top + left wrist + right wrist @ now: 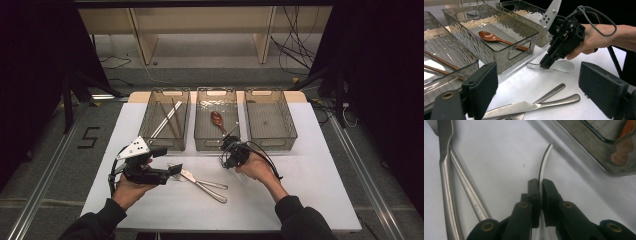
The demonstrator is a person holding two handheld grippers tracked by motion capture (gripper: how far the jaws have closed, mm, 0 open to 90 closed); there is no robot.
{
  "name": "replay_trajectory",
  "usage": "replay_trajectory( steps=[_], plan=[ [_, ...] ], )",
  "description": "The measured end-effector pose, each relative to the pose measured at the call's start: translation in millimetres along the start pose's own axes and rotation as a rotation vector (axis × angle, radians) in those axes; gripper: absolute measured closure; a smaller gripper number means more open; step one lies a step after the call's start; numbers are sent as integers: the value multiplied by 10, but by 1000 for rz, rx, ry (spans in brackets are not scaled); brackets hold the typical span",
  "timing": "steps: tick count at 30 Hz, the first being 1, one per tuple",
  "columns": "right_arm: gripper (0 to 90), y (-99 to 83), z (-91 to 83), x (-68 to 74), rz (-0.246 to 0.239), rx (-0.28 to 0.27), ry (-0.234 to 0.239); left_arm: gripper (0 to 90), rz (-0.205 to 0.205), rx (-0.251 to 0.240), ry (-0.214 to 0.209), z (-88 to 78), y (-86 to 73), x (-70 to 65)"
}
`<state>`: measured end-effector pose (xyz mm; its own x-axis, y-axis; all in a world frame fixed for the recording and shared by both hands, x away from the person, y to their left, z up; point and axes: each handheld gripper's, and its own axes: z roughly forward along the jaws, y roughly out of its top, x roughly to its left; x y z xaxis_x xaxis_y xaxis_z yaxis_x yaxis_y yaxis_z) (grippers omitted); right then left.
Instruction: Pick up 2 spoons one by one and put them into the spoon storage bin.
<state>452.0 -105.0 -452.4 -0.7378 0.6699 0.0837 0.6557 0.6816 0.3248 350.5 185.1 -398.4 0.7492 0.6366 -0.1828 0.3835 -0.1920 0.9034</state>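
My right gripper (540,183) is shut on a thin white plastic spoon (544,161), gripped edge-on just above the white table. In the left gripper view that spoon (565,66) lies low over the table in front of the middle bin, held by the right gripper (546,63). My left gripper (544,87) is open with nothing between its black pads (482,86), pointing at a metal knife (524,106) and a second metal utensil (551,92). From above, the left gripper (175,169) sits at the knife's blade end and the right gripper (227,159) stands by the middle bin's front wall.
Three clear bins line the back of the table: the left bin (150,134) holds chopsticks (167,118), the middle bin (202,142) a brown wooden spoon (217,120), and the right bin (290,131) nothing. The metal cutlery (205,182) lies between my hands.
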Motion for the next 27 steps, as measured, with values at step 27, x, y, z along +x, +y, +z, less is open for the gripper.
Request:
replay_trajectory(
  steps=[27],
  plan=[
    [869, 18, -347, -7, -9, -134, 8, 156, 1, 2, 4, -6, 4, 7]
  ],
)
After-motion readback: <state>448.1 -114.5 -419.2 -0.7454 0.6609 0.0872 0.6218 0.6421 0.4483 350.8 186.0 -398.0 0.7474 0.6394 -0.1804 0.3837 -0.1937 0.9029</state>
